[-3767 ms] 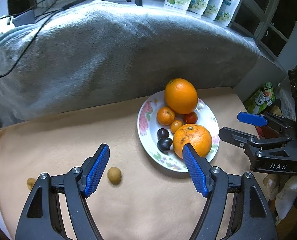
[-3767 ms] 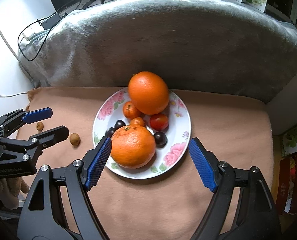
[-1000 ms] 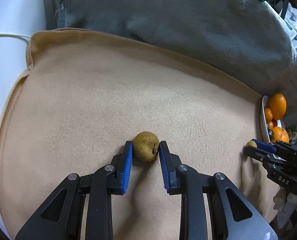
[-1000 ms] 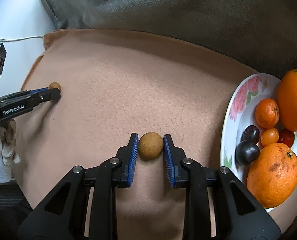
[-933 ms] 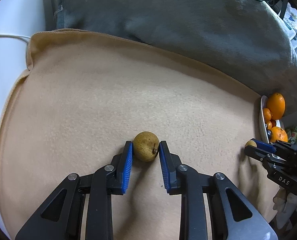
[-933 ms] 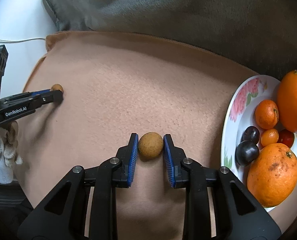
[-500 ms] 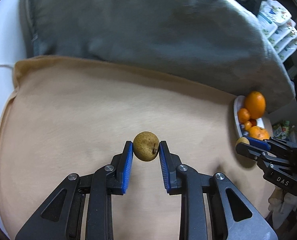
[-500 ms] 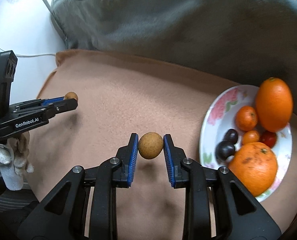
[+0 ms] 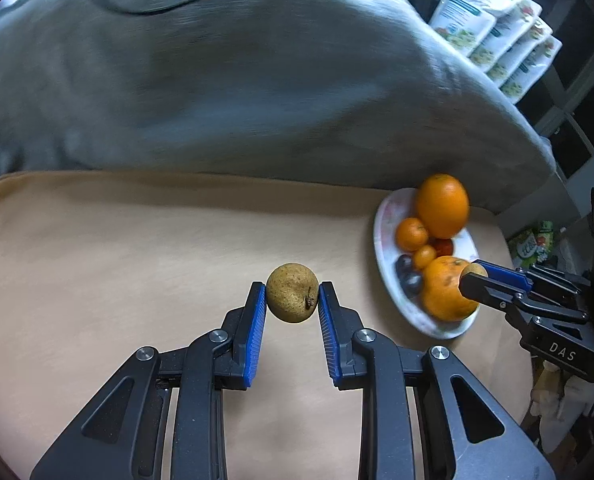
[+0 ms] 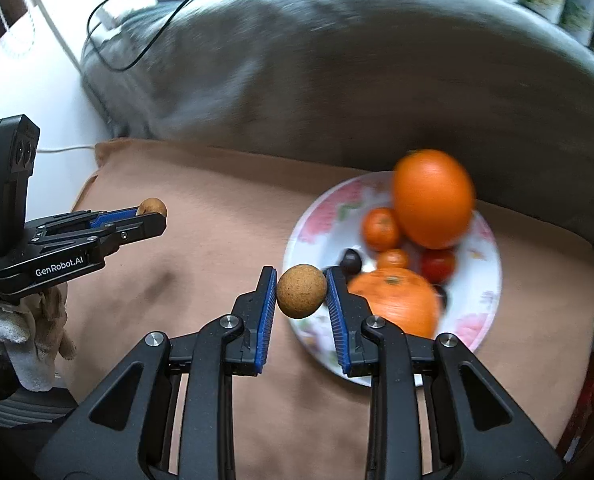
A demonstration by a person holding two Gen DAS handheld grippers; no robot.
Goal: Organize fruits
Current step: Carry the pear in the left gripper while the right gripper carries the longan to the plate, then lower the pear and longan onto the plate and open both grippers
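Over the tan blanket [image 9: 117, 260], your left gripper [image 9: 292, 298] is clamped on a small brownish-yellow fruit [image 9: 292, 293], held clear of the cloth with its little stem facing you. Your right gripper [image 10: 301, 290] is doing the same with a second round brown fruit [image 10: 301, 290], pinched between the blue pads [image 10: 266, 312] right over the near-left rim of the flowered plate [image 10: 485, 304]. That plate sits at the blanket's right end with two big oranges [image 10: 433, 198], a couple of small orange ones, a red fruit and some dark ones. Behind it all lies a grey cushion [image 10: 337, 80].
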